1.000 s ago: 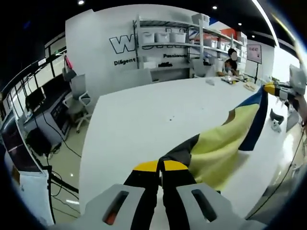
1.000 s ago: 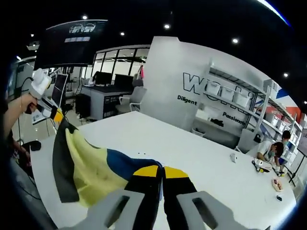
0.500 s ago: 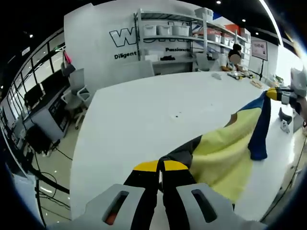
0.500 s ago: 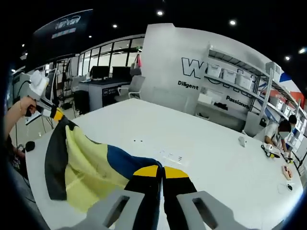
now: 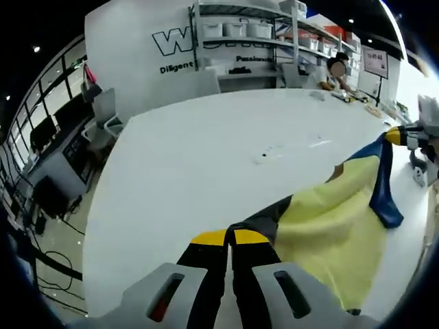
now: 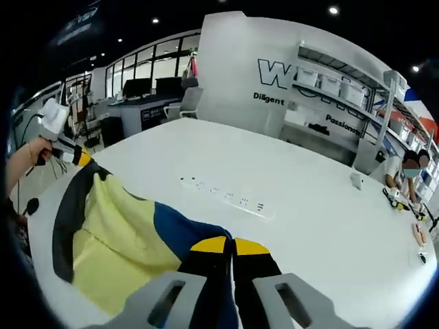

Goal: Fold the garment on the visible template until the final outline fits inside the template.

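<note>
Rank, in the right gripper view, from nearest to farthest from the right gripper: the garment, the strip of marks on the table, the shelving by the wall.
1. garment, held in the right gripper, spreading left.
2. strip of marks, mid-table, just ahead.
3. shelving, upper right, beyond the table.

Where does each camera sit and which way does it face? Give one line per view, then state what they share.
Left gripper view: rides on the left gripper, looking along its shut jaws across the white table toward the shelves; the yellow, blue and black garment stretches right to the right gripper.
Right gripper view: rides on the right gripper, facing over the table; the garment runs left to the left gripper, held by the person's hand.
Shared: garment, table, both grippers.
</note>
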`<state>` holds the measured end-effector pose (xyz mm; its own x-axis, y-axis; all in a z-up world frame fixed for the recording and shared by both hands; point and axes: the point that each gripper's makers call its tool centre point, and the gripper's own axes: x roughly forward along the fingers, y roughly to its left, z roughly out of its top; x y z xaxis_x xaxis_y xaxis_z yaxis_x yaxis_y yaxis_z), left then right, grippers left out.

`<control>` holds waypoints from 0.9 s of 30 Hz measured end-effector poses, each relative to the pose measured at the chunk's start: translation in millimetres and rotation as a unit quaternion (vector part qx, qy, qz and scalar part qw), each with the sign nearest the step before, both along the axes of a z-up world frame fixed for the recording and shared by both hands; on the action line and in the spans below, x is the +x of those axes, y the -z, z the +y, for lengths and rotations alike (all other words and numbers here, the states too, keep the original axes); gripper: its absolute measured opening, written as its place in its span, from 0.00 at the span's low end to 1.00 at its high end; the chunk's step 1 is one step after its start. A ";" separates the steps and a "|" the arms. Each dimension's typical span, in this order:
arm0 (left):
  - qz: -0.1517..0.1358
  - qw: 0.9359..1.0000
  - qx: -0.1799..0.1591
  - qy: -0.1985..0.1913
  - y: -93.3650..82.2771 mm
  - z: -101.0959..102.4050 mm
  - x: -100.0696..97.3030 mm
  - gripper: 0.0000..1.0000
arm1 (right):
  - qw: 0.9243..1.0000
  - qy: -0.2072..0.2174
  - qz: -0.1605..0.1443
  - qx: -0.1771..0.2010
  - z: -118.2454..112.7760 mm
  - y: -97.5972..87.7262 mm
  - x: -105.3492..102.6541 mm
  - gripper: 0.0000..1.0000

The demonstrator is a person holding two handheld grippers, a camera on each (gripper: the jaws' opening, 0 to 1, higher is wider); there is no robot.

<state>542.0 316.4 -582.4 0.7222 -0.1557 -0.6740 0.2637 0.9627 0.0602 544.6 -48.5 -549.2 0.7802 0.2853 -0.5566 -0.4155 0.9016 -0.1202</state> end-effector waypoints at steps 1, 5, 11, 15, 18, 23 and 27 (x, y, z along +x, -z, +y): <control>0.000 1.000 -0.002 -0.001 2.0 0.3 2.8 0.03 | 1.000 0.002 0.002 -0.001 -0.9 4.7 2.5 0.00; 0.007 1.000 -0.013 -0.004 13.7 0.1 12.0 0.03 | 1.000 0.002 0.010 -0.004 -0.6 19.2 10.8 0.00; 0.025 0.998 -0.053 -0.034 33.2 7.4 23.2 0.03 | 1.000 0.009 0.019 0.008 3.2 32.7 25.9 0.00; 0.024 0.999 -0.030 -0.021 40.9 8.7 32.3 0.03 | 1.000 0.014 0.025 0.010 4.7 40.8 32.7 0.00; 0.027 0.999 -0.025 -0.016 45.5 10.0 39.1 0.03 | 0.999 0.017 0.032 0.004 4.0 49.8 37.1 0.00; 0.018 1.000 0.022 -0.001 47.7 9.5 49.0 0.03 | 0.999 0.025 0.035 -0.008 1.9 64.2 42.4 0.00; 0.010 1.000 0.018 -0.003 49.8 5.5 56.5 0.03 | 0.999 0.034 0.036 -0.023 -1.8 75.1 46.7 0.00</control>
<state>598.5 321.9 -632.2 0.7087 -0.1268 -0.6940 0.2598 0.9615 0.0896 591.3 -50.4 -624.3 0.7546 0.2062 -0.6229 -0.3629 0.9221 -0.1345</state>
